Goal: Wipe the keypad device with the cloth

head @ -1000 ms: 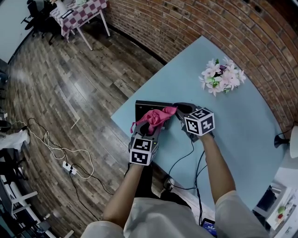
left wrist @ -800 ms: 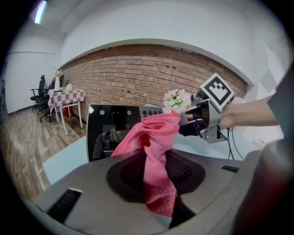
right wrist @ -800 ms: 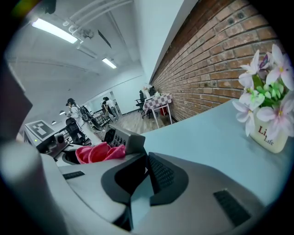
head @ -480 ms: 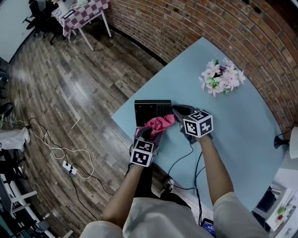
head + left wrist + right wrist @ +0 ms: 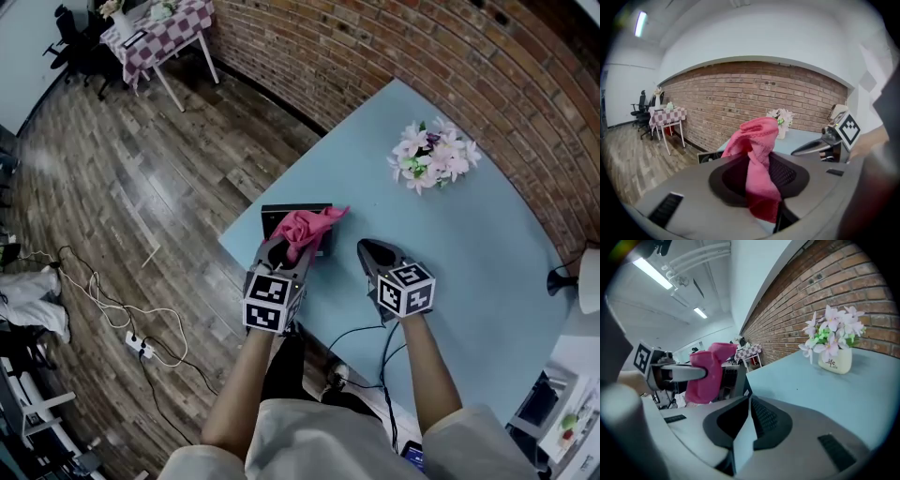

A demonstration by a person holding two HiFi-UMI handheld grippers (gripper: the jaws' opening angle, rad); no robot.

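Left tool is clenching the pink cloth, bunching it into a wiping pad over the keypad device at the surface's near corner | right tool is hovering beside it — pinched together on nothing, likely giving room.

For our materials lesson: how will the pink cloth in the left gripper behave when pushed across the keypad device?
Probably floppy: the pink cloth folds and droops over the left gripper's shut jaws. Likely light, since one pinched end holds the bunch up. Pushed over the keypad device, it may crumple rather than slide flat.
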